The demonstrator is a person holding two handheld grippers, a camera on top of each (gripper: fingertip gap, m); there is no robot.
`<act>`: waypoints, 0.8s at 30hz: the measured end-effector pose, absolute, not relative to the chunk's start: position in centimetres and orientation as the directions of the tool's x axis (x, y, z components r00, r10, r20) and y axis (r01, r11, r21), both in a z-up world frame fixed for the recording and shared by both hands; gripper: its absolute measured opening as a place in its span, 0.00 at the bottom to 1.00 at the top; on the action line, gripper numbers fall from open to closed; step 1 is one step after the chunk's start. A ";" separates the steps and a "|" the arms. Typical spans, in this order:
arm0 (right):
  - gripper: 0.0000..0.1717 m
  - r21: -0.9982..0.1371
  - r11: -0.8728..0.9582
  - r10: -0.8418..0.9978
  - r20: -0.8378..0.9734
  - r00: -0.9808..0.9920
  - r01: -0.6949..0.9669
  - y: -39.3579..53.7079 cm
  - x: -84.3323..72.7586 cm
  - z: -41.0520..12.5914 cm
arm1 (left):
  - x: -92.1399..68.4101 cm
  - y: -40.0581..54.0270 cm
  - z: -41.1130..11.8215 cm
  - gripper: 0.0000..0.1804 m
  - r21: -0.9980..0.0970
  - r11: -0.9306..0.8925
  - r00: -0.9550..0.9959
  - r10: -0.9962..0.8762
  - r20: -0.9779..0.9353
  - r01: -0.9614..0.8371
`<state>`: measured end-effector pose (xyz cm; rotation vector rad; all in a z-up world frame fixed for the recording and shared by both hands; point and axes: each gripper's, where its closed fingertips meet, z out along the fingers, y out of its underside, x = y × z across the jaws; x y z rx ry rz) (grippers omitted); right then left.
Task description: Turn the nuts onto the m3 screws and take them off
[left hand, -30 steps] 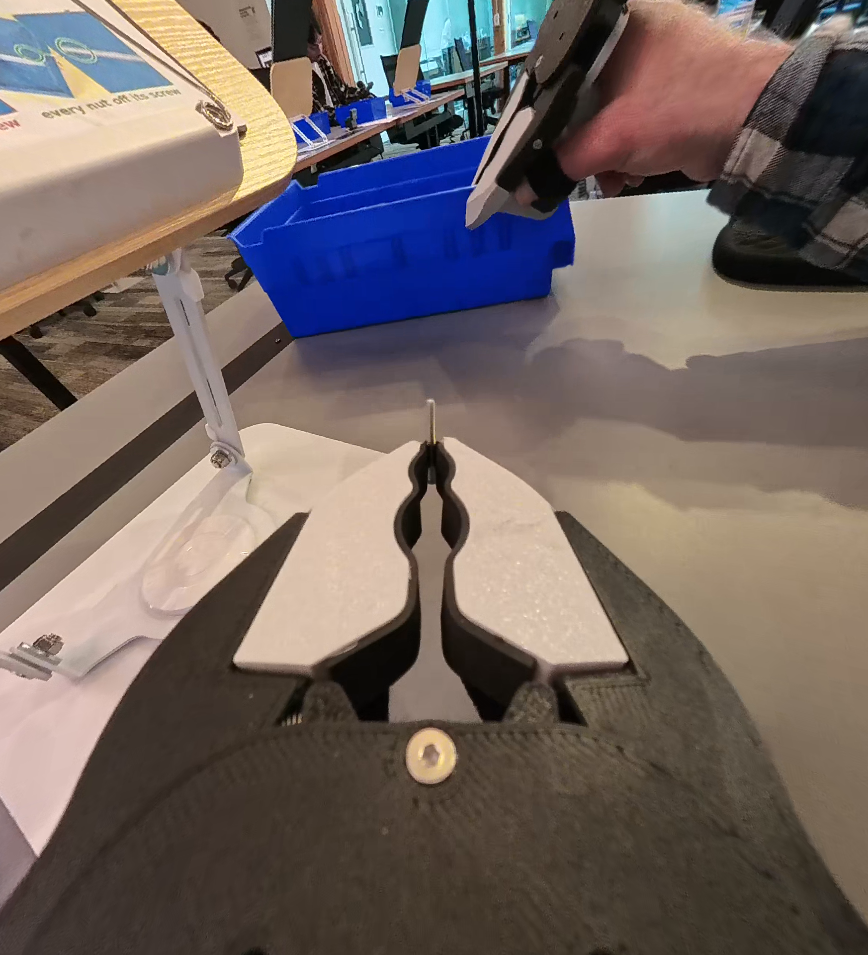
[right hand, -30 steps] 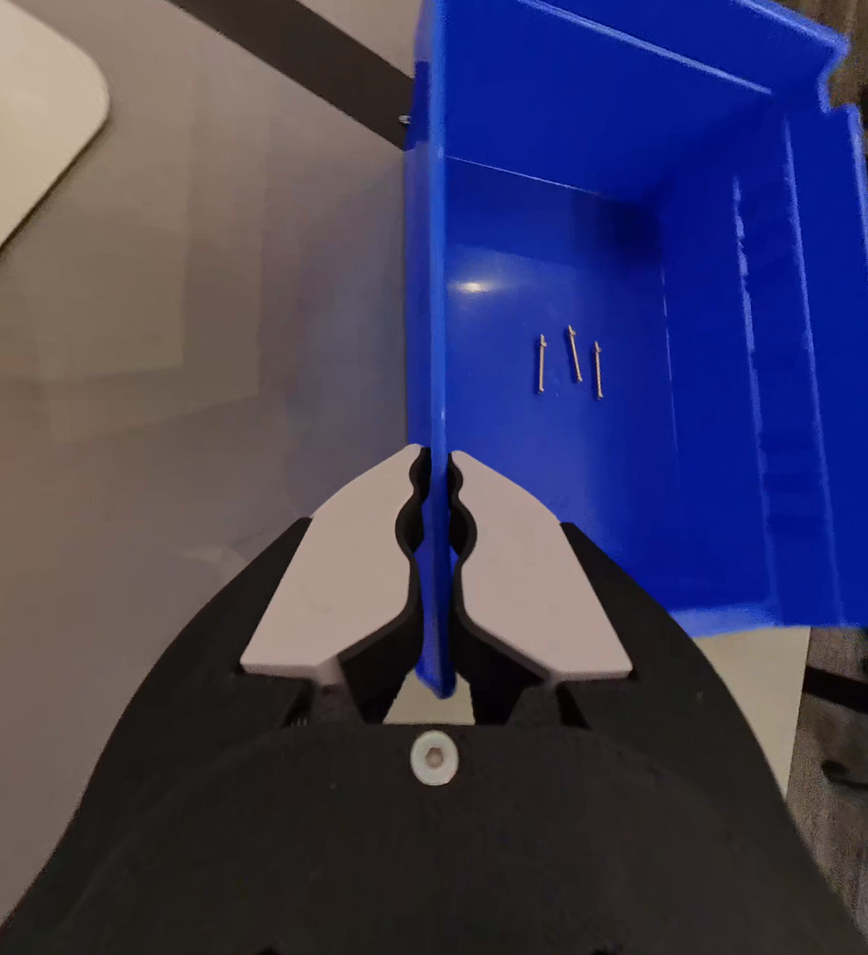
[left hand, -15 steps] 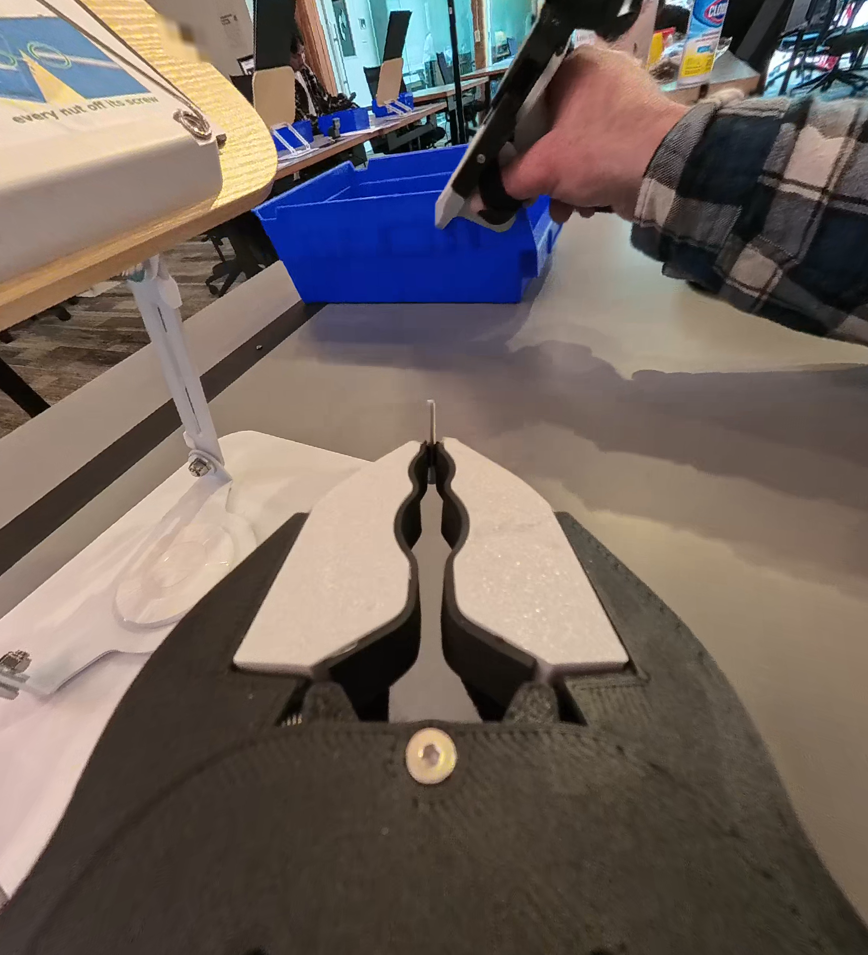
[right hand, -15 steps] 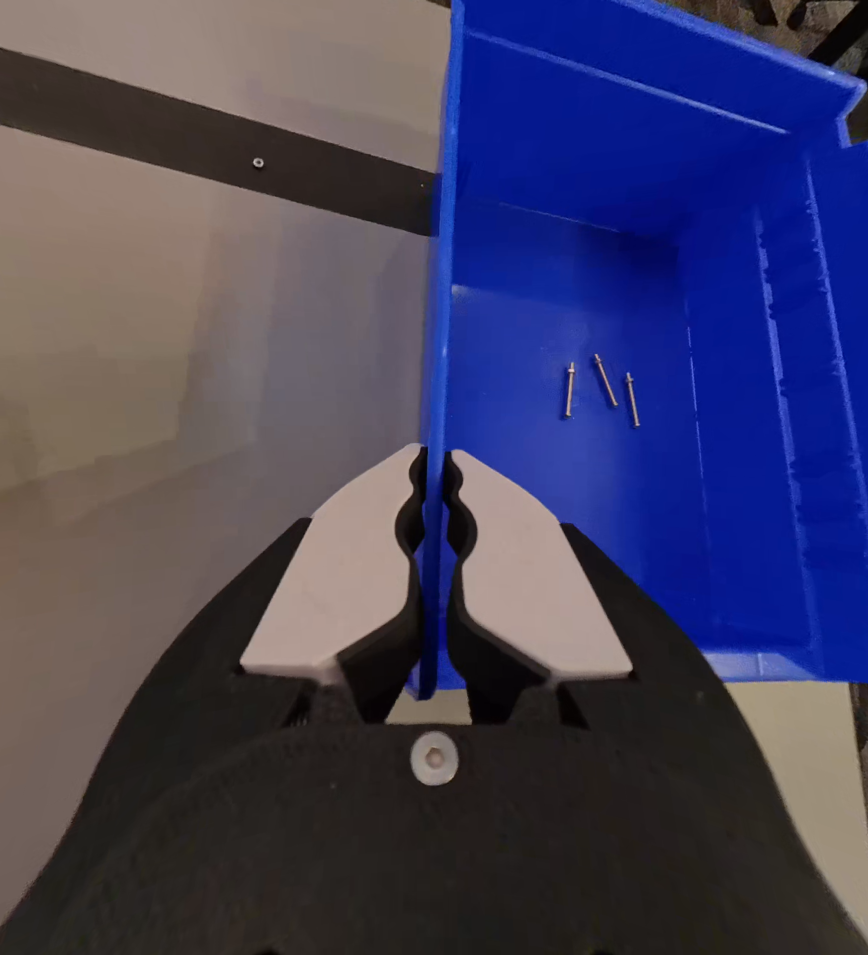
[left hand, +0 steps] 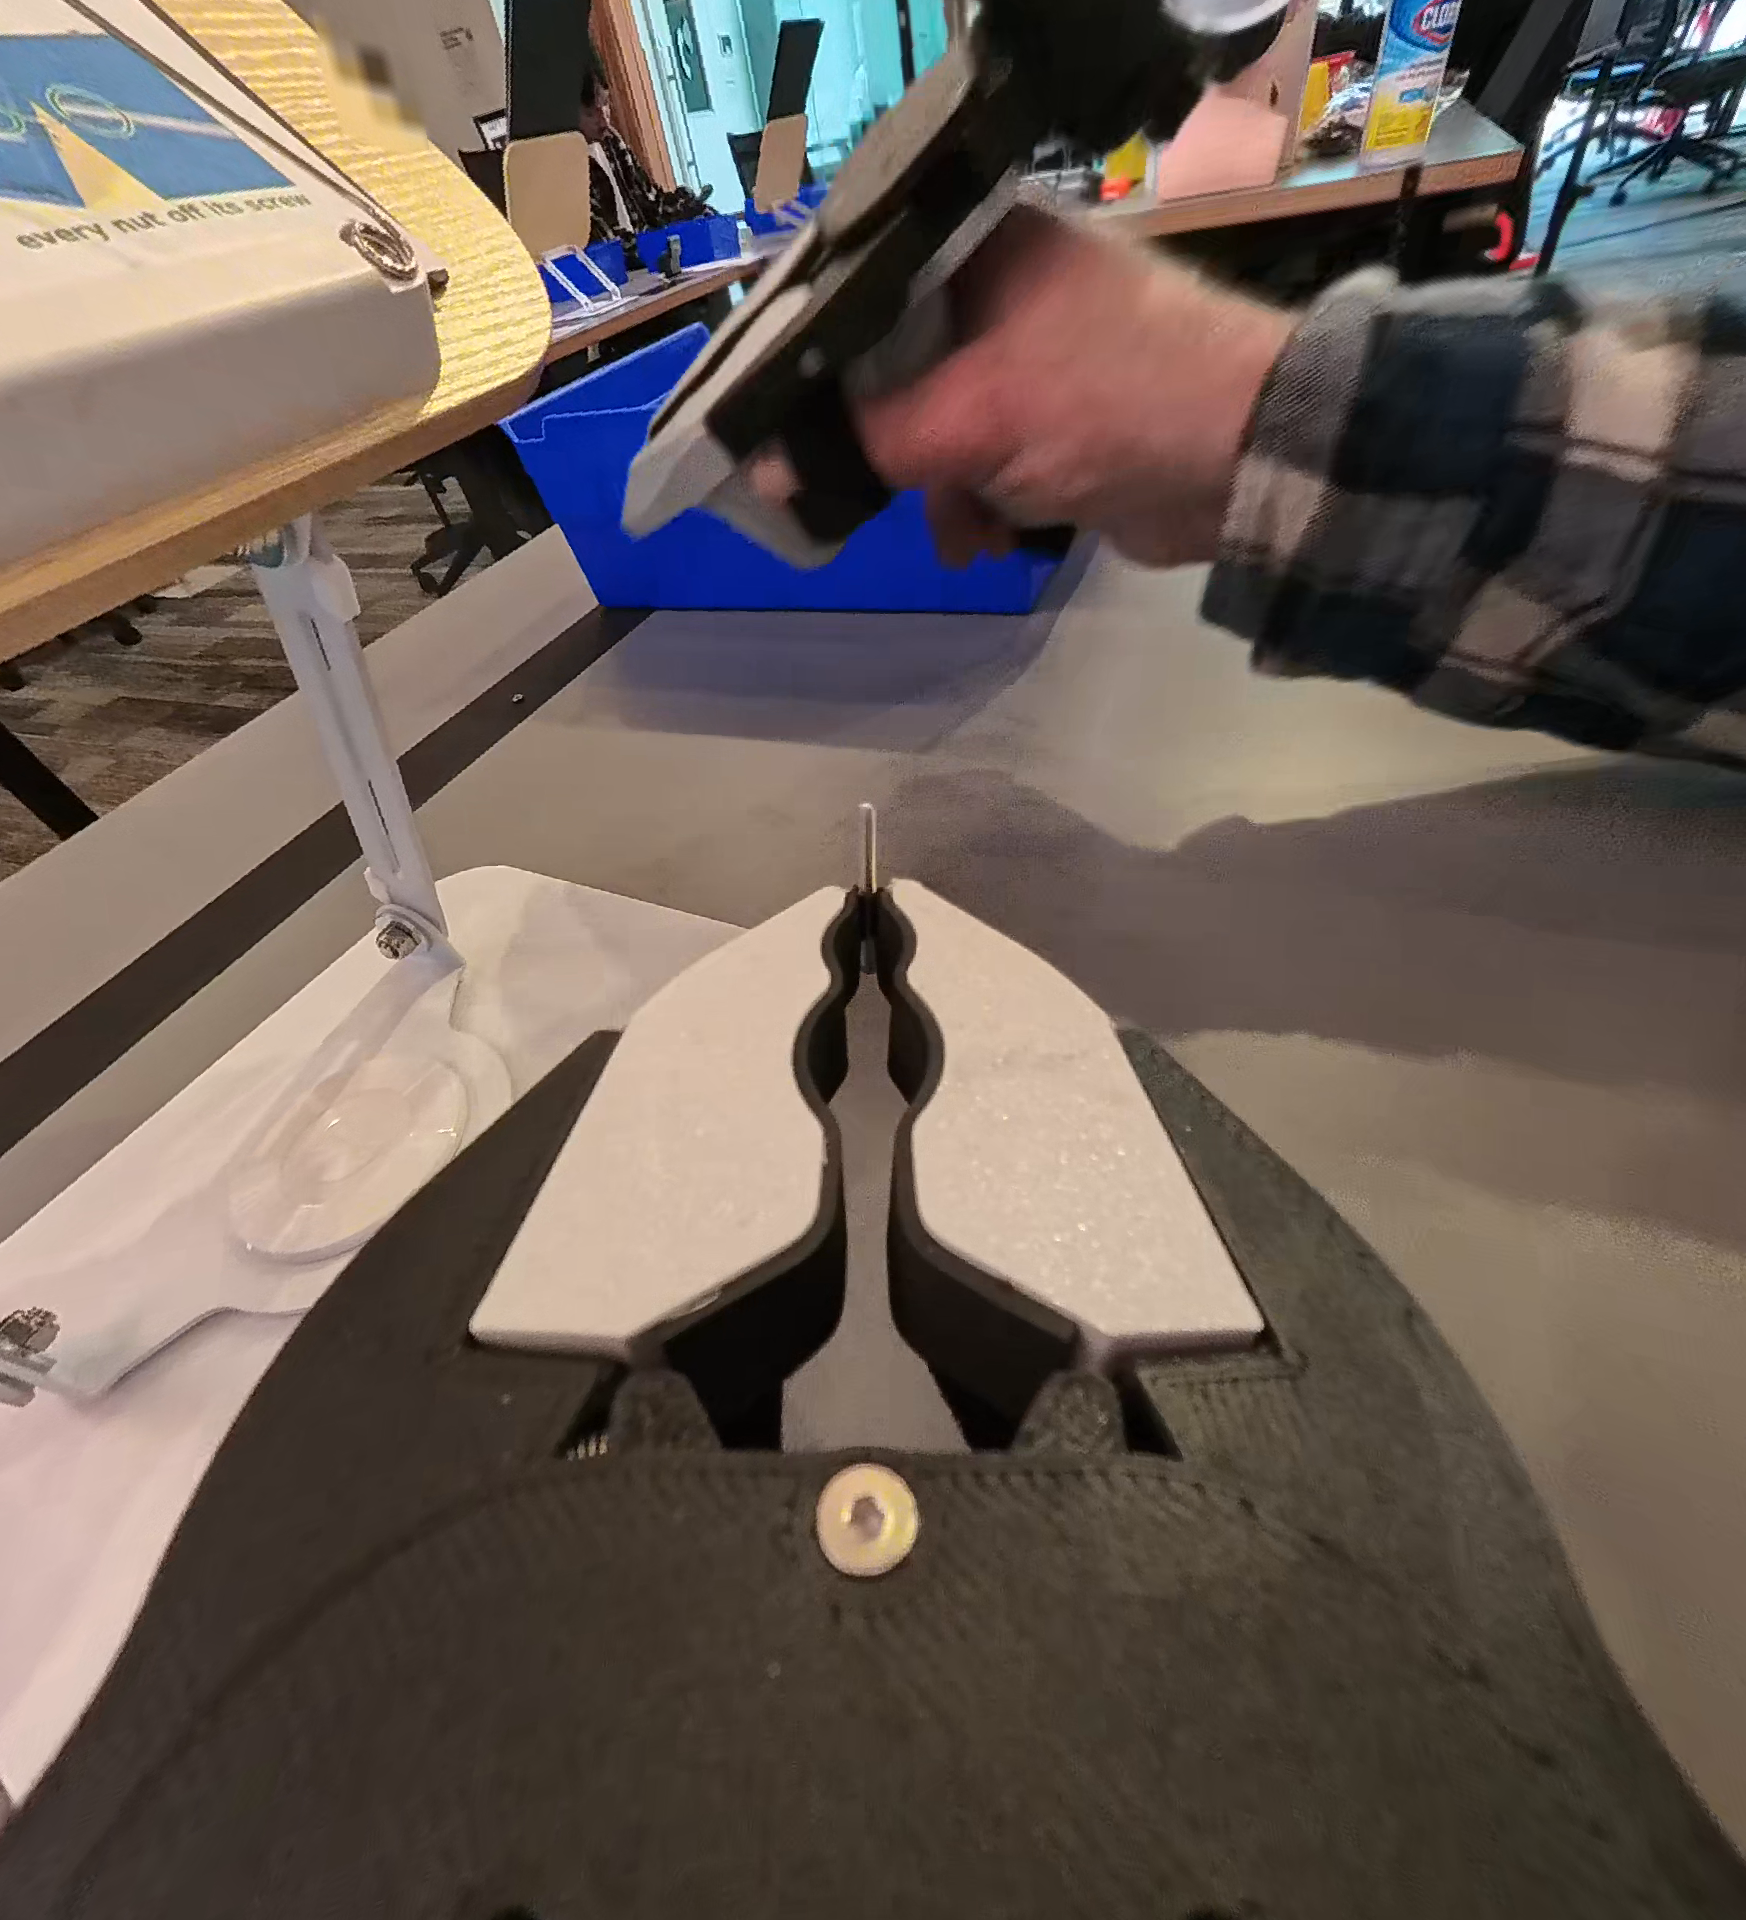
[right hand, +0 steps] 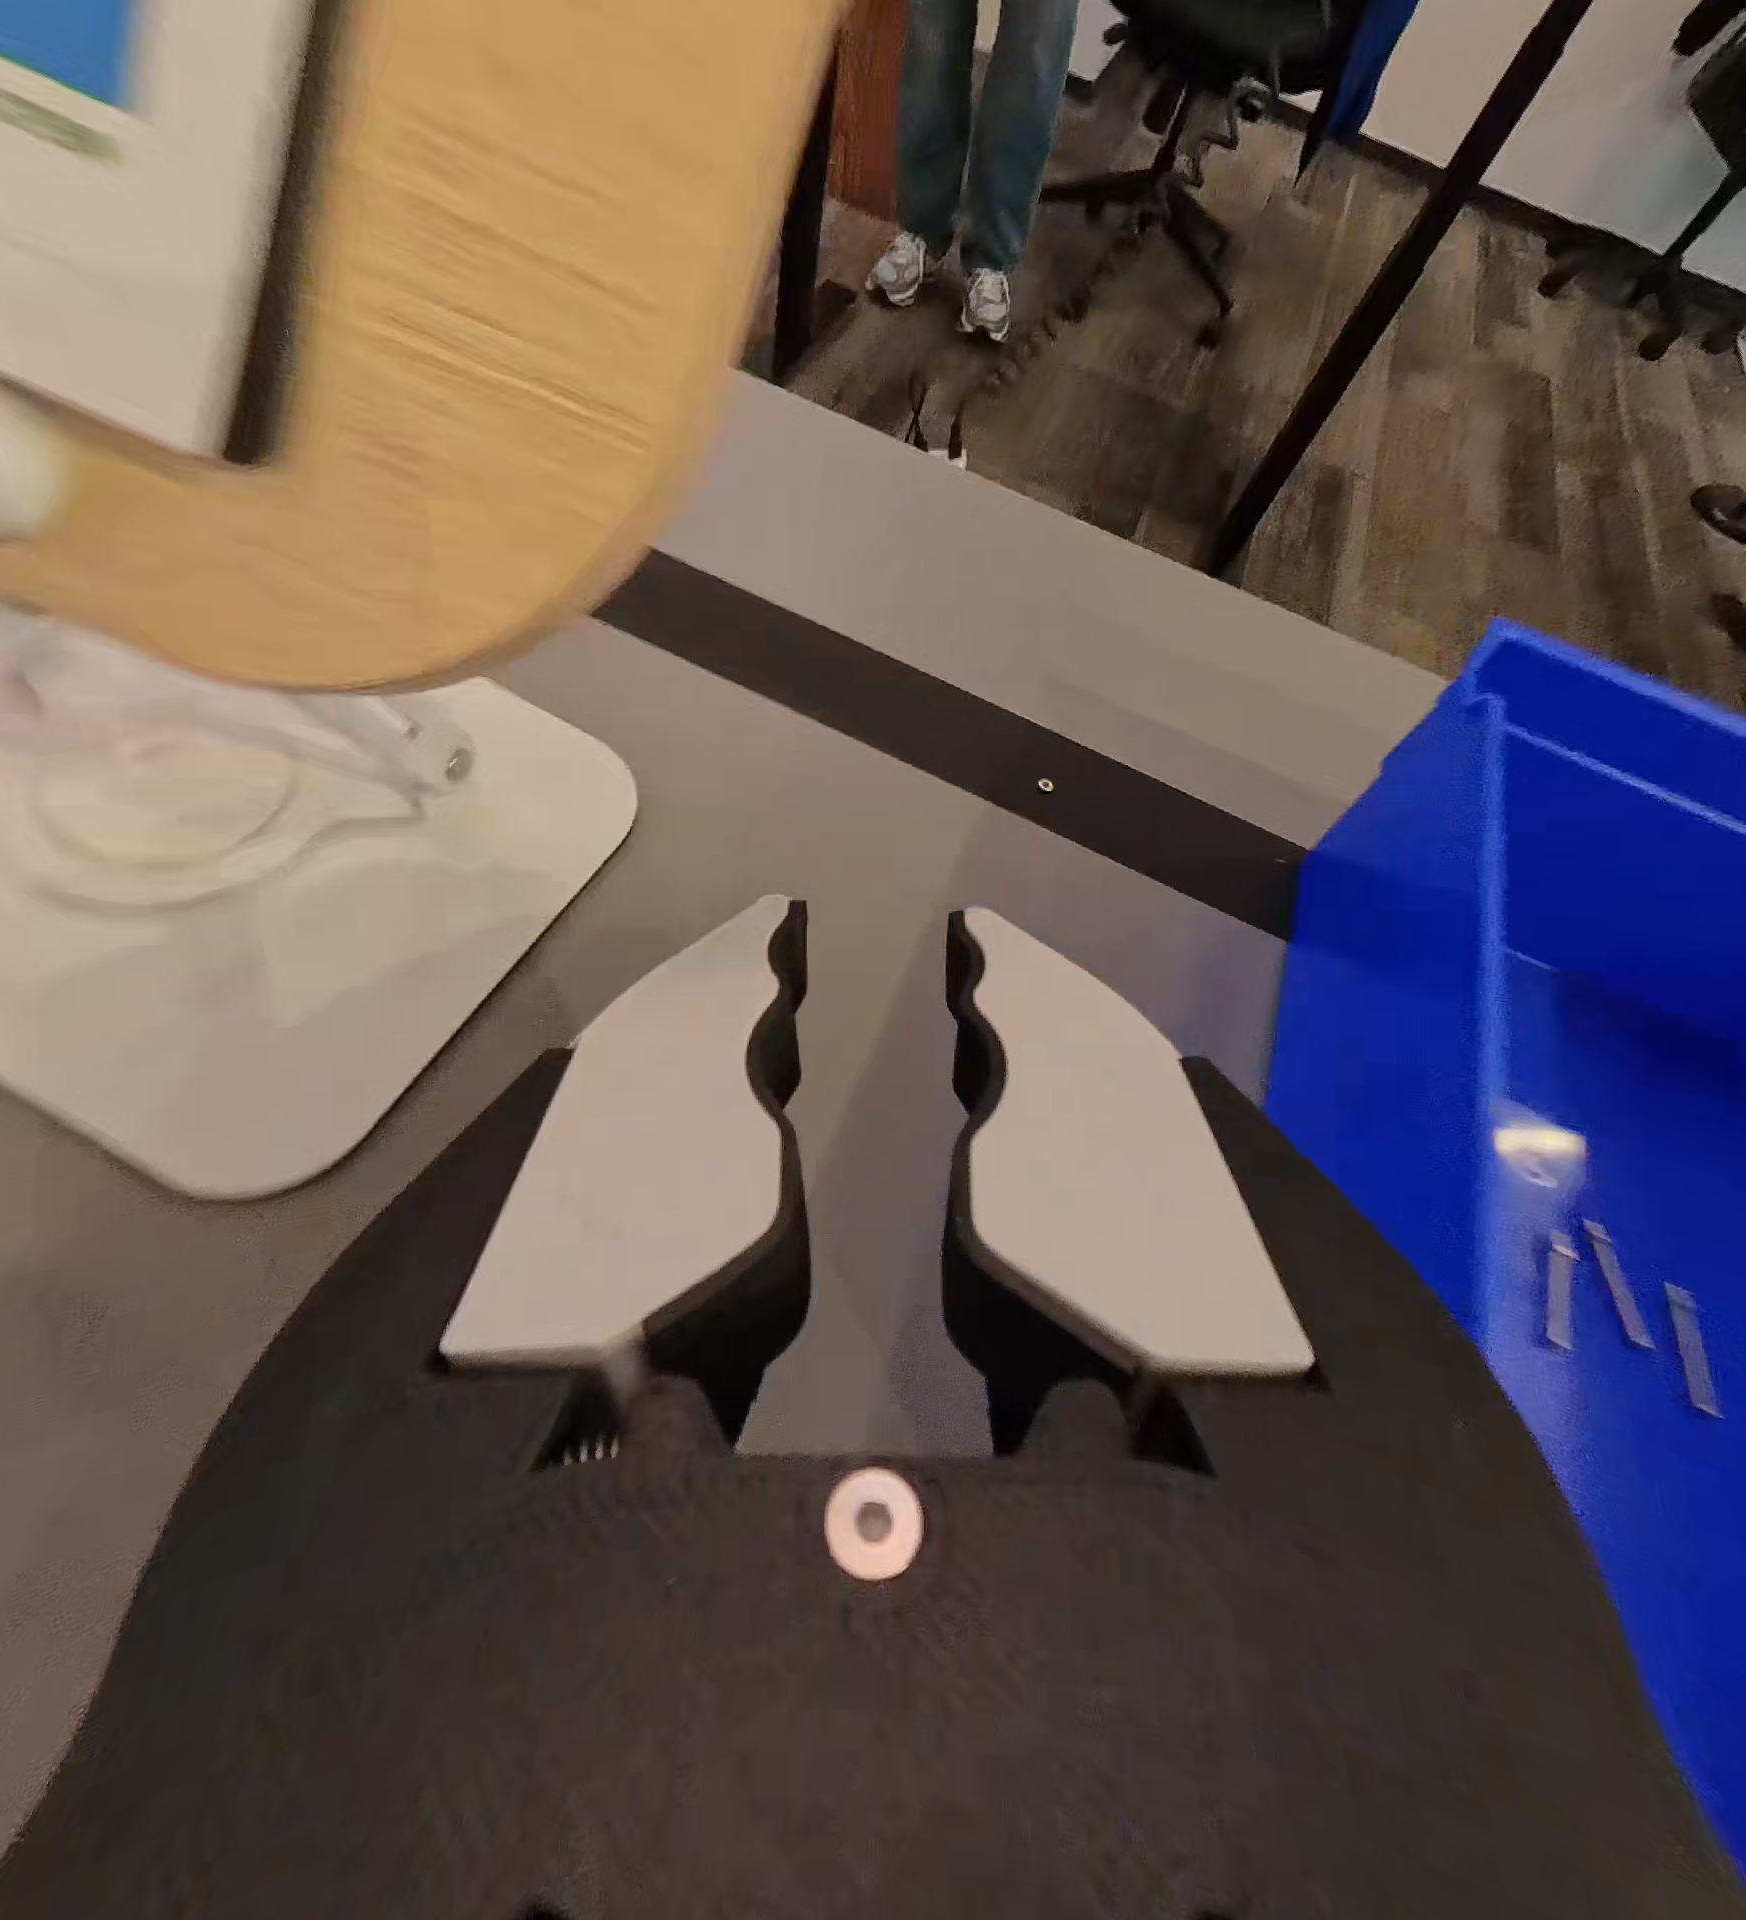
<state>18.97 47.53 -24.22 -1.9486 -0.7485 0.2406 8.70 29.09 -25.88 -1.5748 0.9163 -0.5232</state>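
Left wrist view: a thin silver metal screw (left hand: 867, 847) is being pinched upright between the pressed-together tips of the left tool (left hand: 869, 902), above the grey table (left hand: 1420, 1091). A white stand base (left hand: 536, 940) is lying just to its left. Farther off, the right tool (left hand: 718, 499) is being held by a hand (left hand: 1056, 416) in front of the blue plastic bin (left hand: 703, 561). Right wrist view: the right tool (right hand: 874, 920) is being held spread and bare over the table, with the bin (right hand: 1575, 935) beside it, three thin screws (right hand: 1617, 1299) lying inside.
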 end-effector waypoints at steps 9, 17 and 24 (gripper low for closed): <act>0.14 -0.815 -0.474 0.526 0.042 0.849 0.334 56.4 18.4 -30.2 | 8.7 29.2 -25.9 0.01 -0.964 -0.017 0.589 -0.795 -0.147 -0.264; 0.10 -0.747 -0.595 0.520 -0.076 0.851 0.297 60.9 18.1 -33.1 | 8.8 29.3 -26.0 0.01 -0.964 -0.024 0.584 -0.800 -0.139 -0.263; 0.09 -0.716 -0.646 0.516 -0.154 0.842 0.265 62.5 18.9 -33.5 | 8.8 29.3 -26.0 0.01 -0.963 -0.028 0.579 -0.803 -0.137 -0.267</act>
